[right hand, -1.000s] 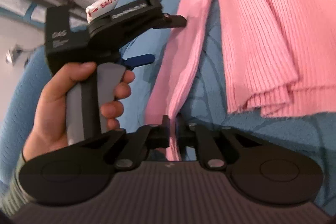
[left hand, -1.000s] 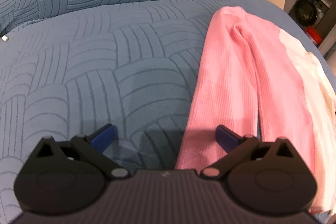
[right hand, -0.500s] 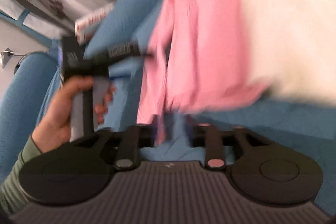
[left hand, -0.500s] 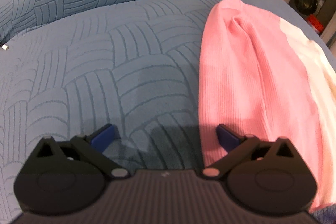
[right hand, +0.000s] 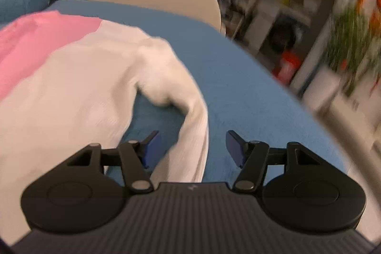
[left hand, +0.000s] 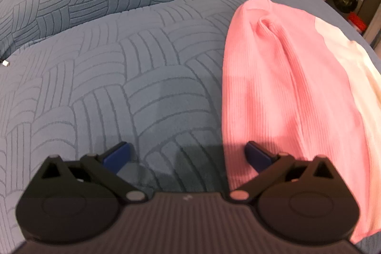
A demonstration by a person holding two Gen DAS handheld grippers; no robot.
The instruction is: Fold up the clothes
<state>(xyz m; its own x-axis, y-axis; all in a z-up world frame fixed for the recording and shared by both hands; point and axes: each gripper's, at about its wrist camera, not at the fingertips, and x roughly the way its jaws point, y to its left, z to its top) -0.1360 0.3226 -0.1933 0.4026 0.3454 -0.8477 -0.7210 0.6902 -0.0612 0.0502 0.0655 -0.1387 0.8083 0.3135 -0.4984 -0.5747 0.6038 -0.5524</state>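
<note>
Blue bed (left hand: 119, 77) carries the pink-and-cream sweater (left hand: 285, 87) — pink half laid over itself, cream sleeve (right hand: 190, 116) trailing loose on my right. I judge it mid-fold: pink side in, cream side next. Next move calls for nipping that sleeve and carrying it across the body. Left tongs (left hand: 188, 156) apart, empty, right tip over the pink edge. Right tongs (right hand: 191, 149) apart, straddling the sleeve — a second ago they were clamped on pink fabric near the left side.
</note>
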